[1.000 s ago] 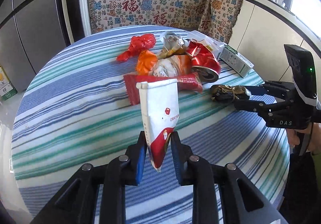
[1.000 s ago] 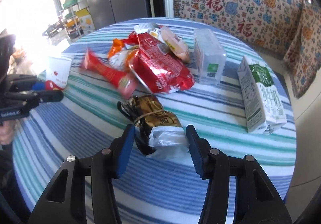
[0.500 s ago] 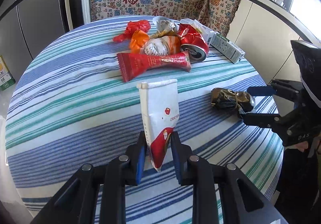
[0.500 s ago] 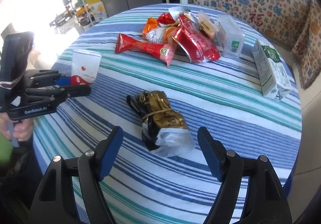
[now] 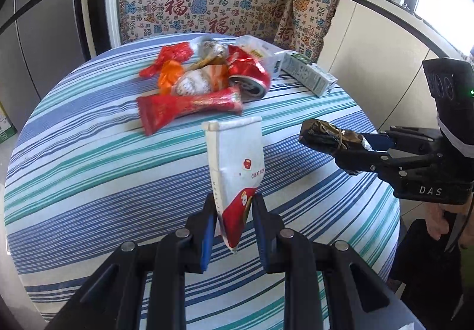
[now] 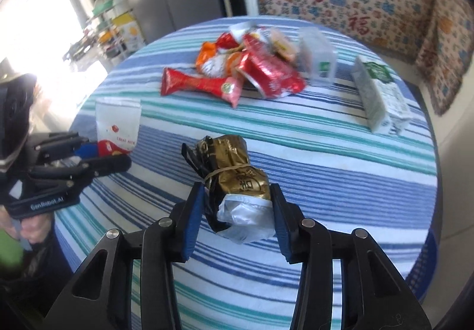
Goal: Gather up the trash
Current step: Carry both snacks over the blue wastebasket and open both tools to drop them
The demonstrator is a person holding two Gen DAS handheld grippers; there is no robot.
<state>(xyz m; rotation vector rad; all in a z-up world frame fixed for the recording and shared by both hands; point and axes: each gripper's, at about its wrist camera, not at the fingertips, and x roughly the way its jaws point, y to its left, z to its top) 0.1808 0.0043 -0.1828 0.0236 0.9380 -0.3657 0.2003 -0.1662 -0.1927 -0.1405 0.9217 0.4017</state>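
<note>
White-red pouch point(image 5: 237, 170) upright, gold-black wrapper point(image 6: 234, 176) lifted, red wrappers point(image 5: 189, 105) heaped on table

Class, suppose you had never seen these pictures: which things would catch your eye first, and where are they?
Nearest each camera is a piece of trash held off the striped table: the left gripper clamps a white-and-red packet, and the right gripper, whose jaws have just been closing, pinches a gold-and-black bundle. Beyond them a heap of red and orange wrappers lies at the far side.

A heap of wrappers point(image 5: 204, 84) is lying far across the table point(image 5: 89, 176) — a carton point(image 5: 309, 75) is sitting right of it, seemingly just apart.
</note>
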